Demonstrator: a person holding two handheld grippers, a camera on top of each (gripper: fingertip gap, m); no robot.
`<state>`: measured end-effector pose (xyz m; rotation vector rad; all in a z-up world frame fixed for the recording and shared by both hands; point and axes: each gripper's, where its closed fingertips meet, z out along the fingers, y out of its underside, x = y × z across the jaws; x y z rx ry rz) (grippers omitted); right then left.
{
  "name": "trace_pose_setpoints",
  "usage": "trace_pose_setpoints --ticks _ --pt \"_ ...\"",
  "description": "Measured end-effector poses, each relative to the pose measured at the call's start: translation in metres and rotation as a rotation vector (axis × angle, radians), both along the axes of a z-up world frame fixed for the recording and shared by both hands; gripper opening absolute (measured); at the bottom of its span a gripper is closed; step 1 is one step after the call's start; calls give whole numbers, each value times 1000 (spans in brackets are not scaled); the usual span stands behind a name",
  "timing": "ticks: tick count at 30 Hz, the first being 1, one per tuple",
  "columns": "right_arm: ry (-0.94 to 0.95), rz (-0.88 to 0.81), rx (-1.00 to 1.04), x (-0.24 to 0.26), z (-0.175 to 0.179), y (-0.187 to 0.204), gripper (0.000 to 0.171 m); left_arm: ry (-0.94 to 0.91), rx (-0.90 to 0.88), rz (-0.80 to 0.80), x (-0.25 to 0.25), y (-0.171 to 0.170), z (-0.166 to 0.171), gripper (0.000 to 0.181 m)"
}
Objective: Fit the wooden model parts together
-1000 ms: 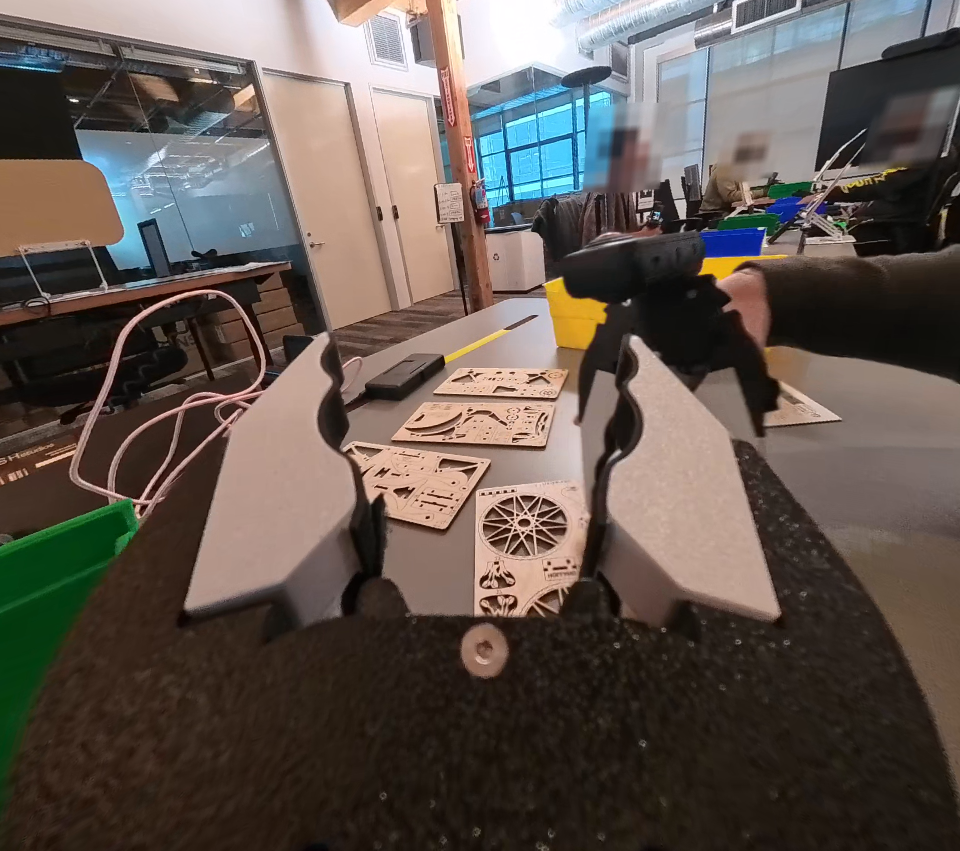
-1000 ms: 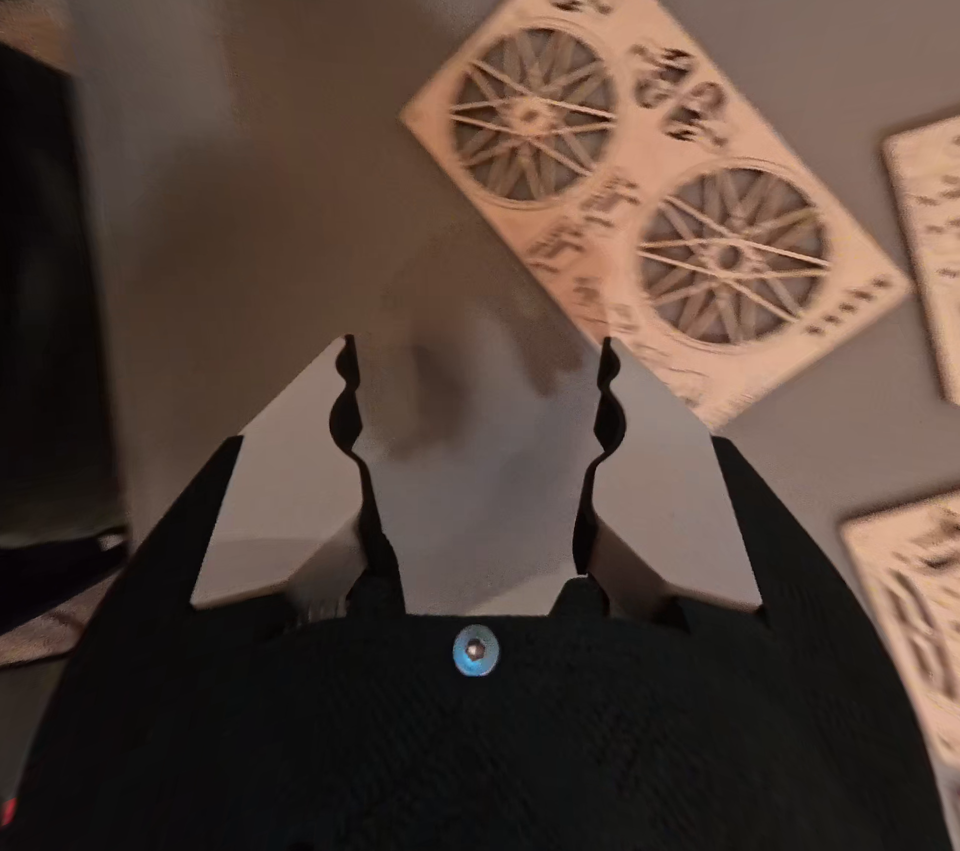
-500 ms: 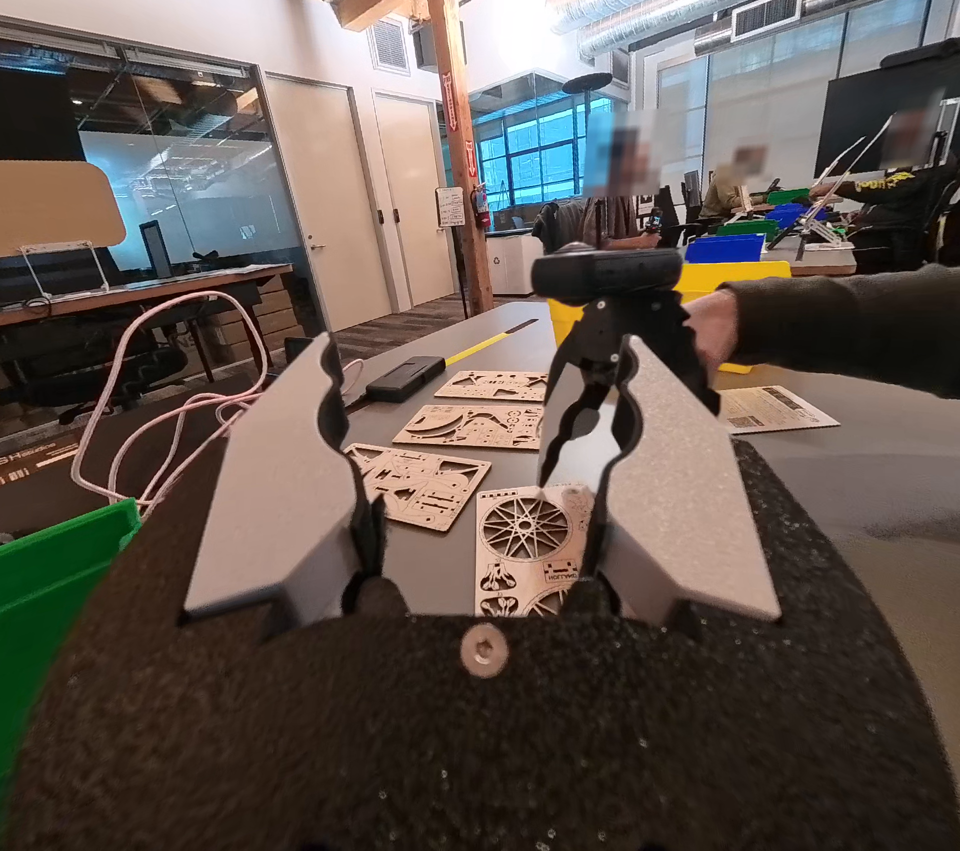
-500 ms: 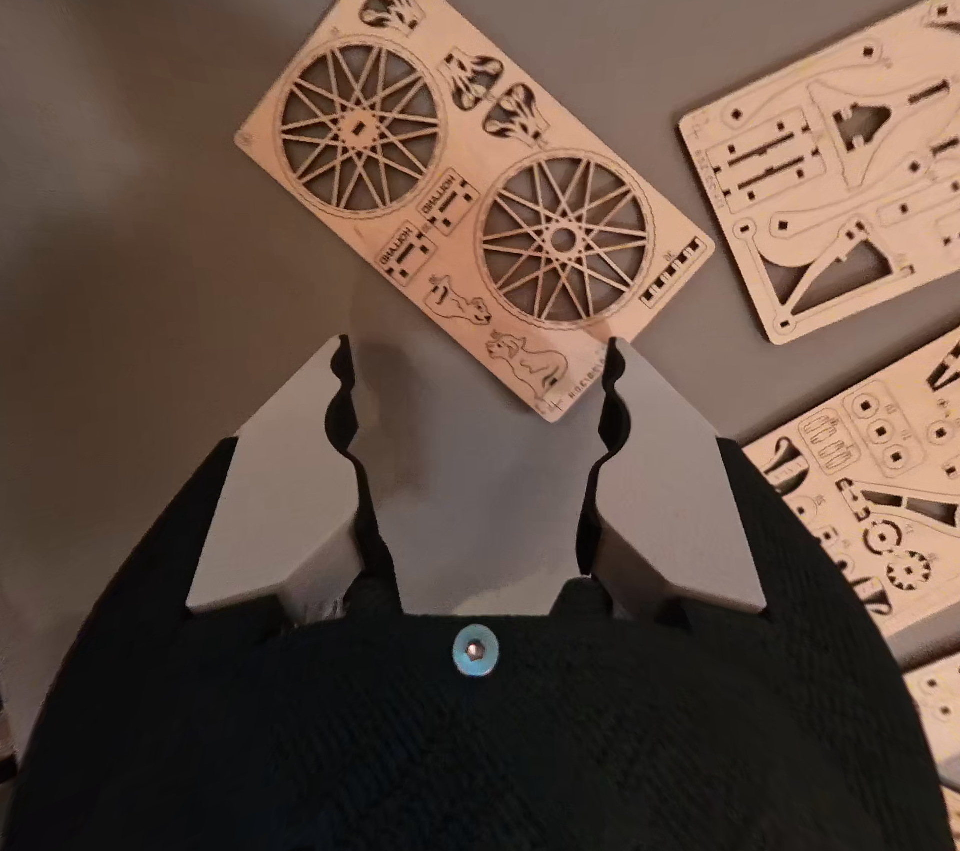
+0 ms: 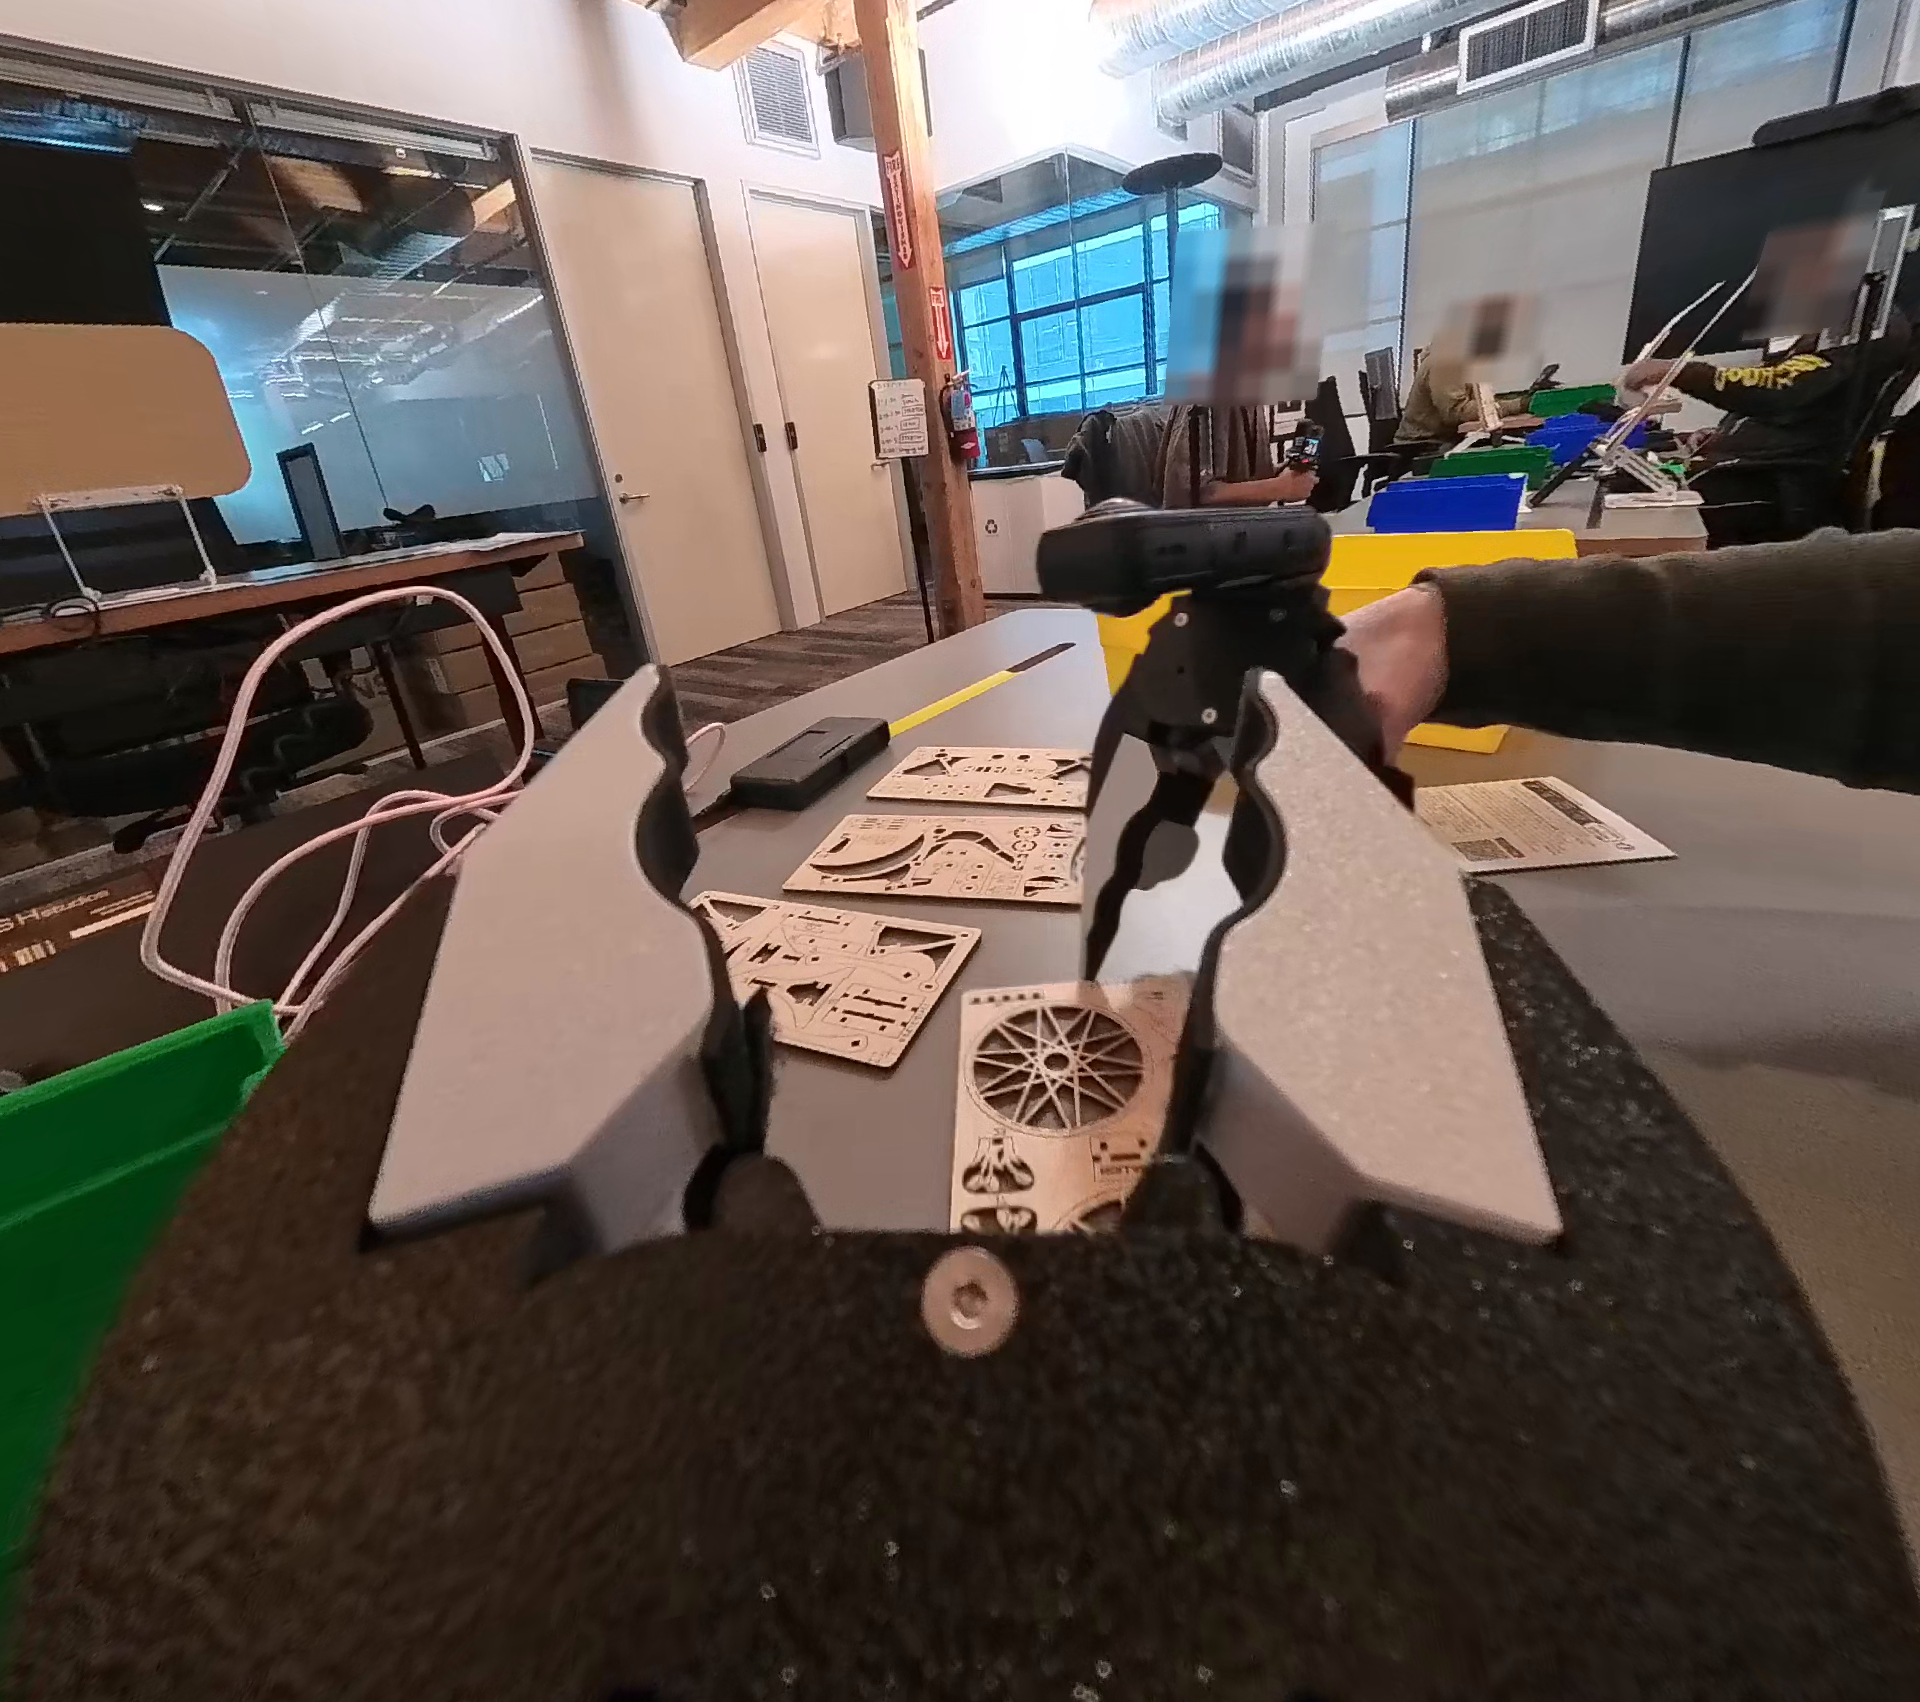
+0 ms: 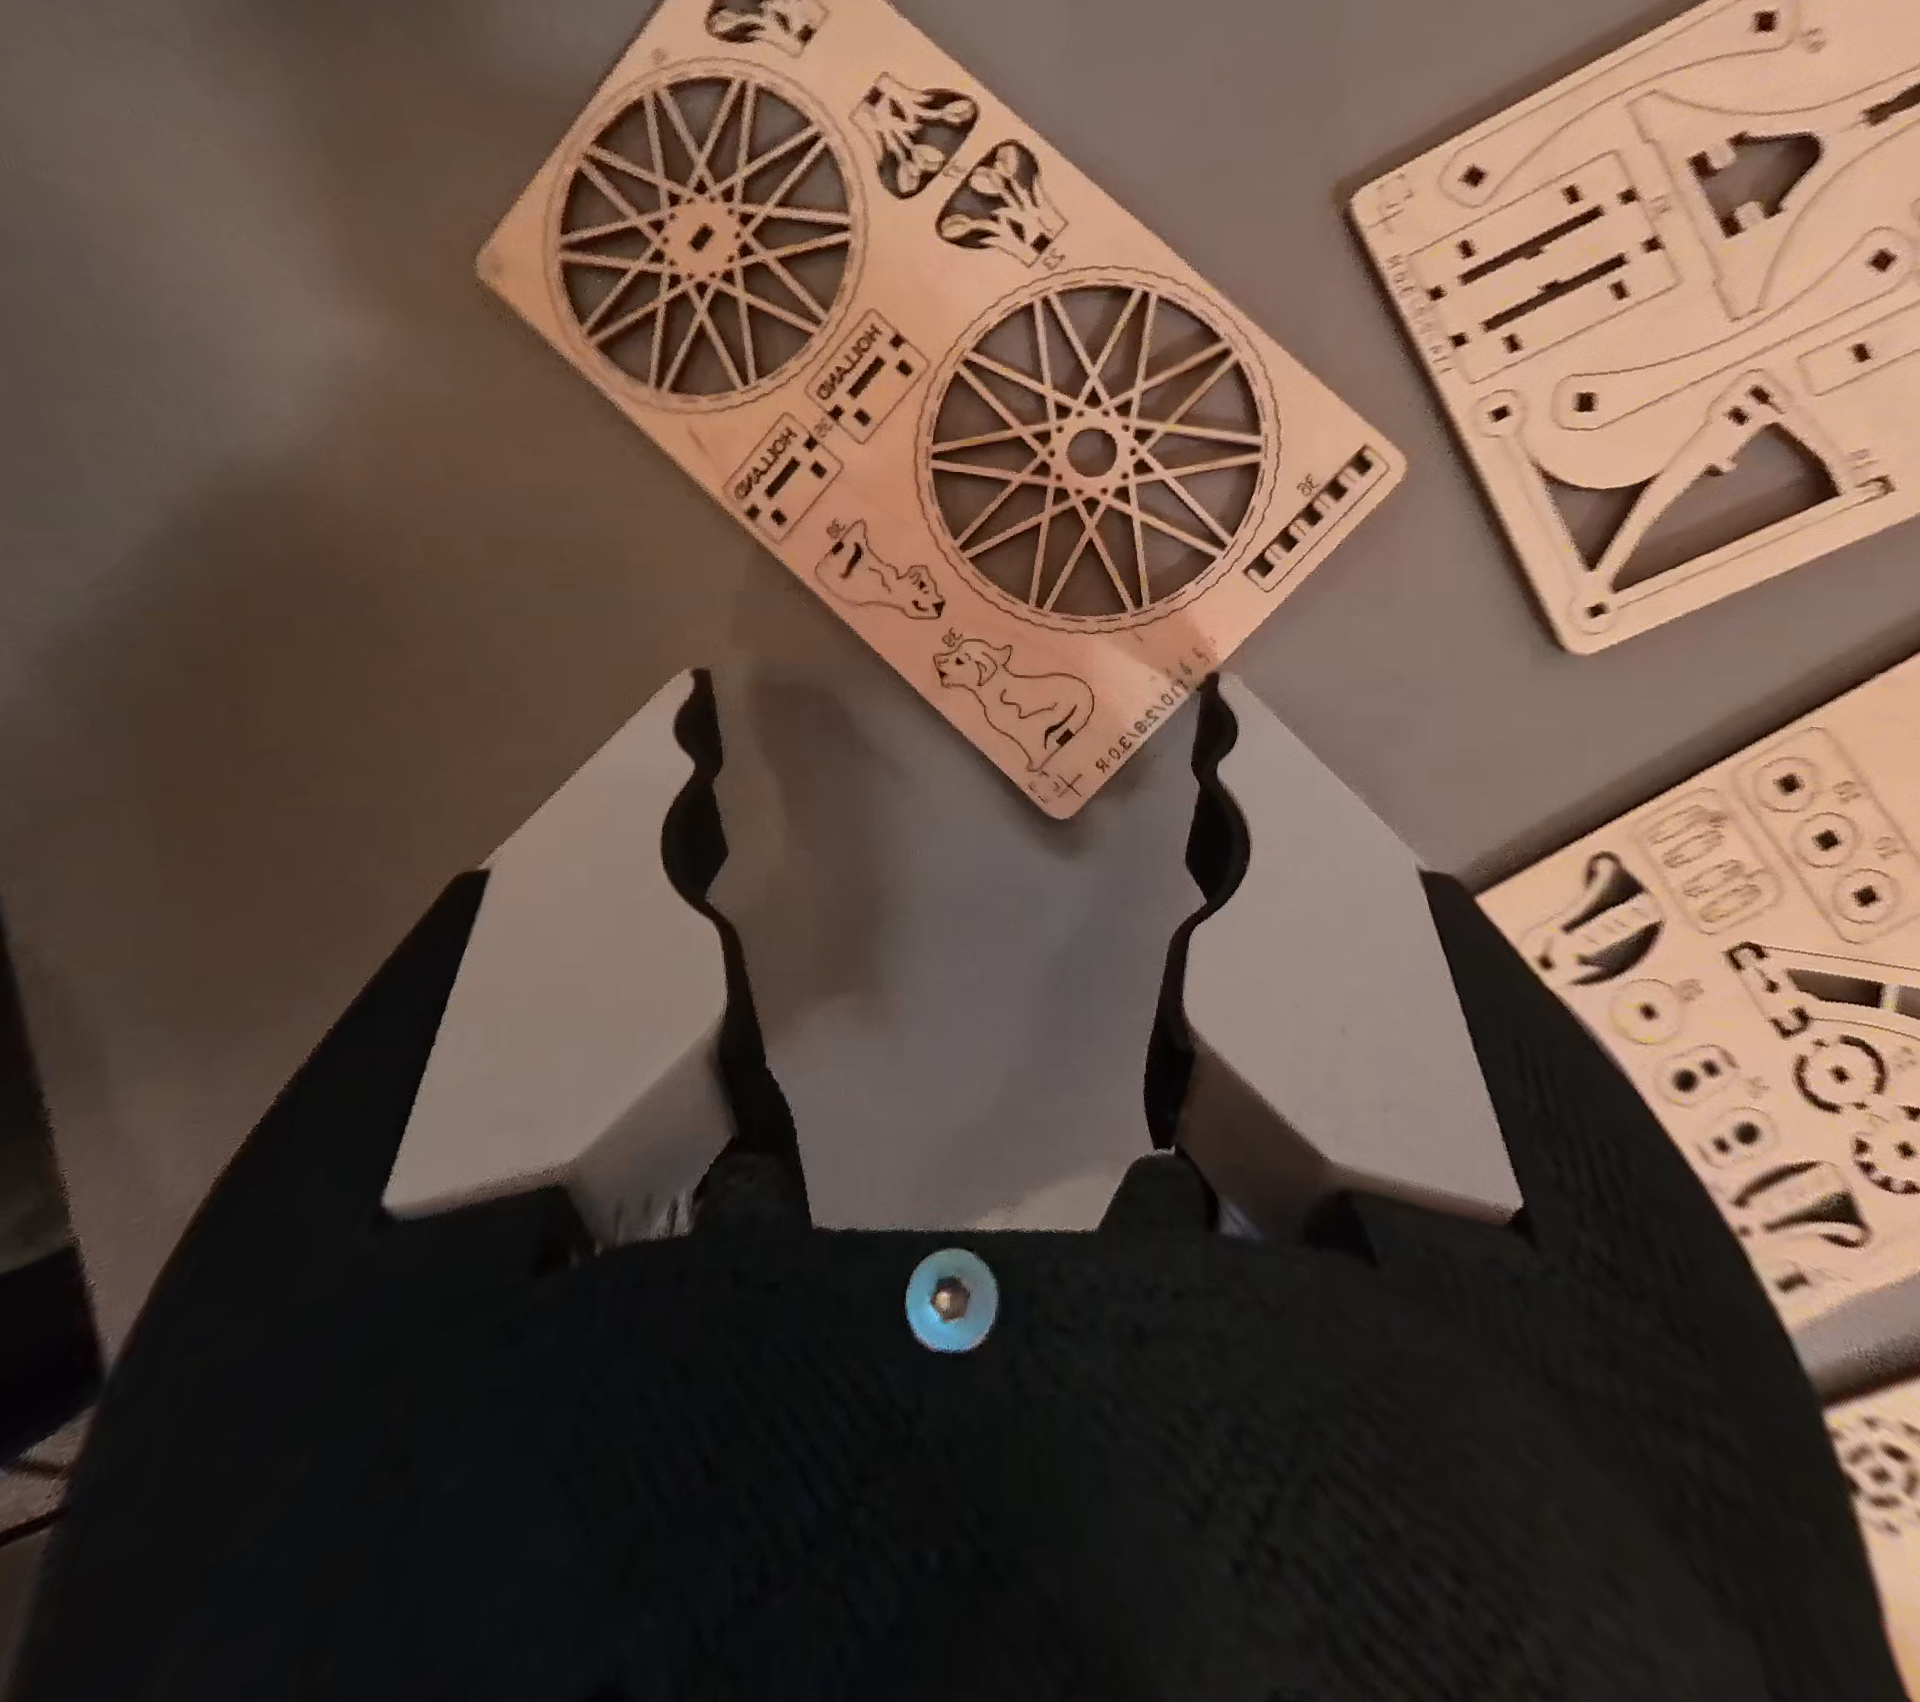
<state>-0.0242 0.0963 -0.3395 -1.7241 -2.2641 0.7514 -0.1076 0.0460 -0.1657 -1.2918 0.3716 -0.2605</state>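
Several laser-cut wooden part sheets lie flat on the grey table [image 5: 1714, 946]. The wheel sheet [image 6: 935, 364] with two spoked wheels lies just ahead of my right gripper [image 6: 951, 686], which is open, empty and points straight down, its right fingertip at the sheet's near corner. The frame-part sheet [image 6: 1683, 302] and a small-parts sheet [image 6: 1766, 1029] lie to its right. My left gripper [image 5: 951, 686] is open and empty, held low. Through its fingers I see the wheel sheet [image 5: 1049, 1091], the frame-part sheet [image 5: 842, 977], two sheets farther off [image 5: 935, 857], and the right gripper [image 5: 1164, 883] standing over the wheel sheet's far end.
A green bin [image 5: 114, 1164] is at my left. A yellow bin [image 5: 1434, 572], a printed paper sheet [image 5: 1538, 821], a black box [image 5: 805, 759] and a pink cable [image 5: 343, 821] lie on or beside the table. People work at desks in the background.
My right gripper has swung left and come down over the wheel sheet, which has shifted toward the middle of its view. My left gripper has stayed still and open.
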Motion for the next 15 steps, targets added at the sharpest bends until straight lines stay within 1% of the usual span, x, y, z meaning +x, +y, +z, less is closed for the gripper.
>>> trace_pose_setpoints --ticks 3,6,8,11,13,15 --pt "-3 40 -72 6 4 -18 90 -4 0 -1 0 0 0 104" --pt "-41 164 -186 19 10 -50 85 -4 3 0 0 0 1 104" --pt "26 181 -145 6 14 -50 82 -3 9 4 -1 -1 2 104" --pt "187 177 -33 -27 19 -45 103 -4 26 18 -4 -2 5 104" --pt "220 191 16 -42 15 -49 110 -9 36 30 -7 -3 7 104" --pt "229 228 45 -50 8 -59 111 -11 41 37 -9 -4 8 104"
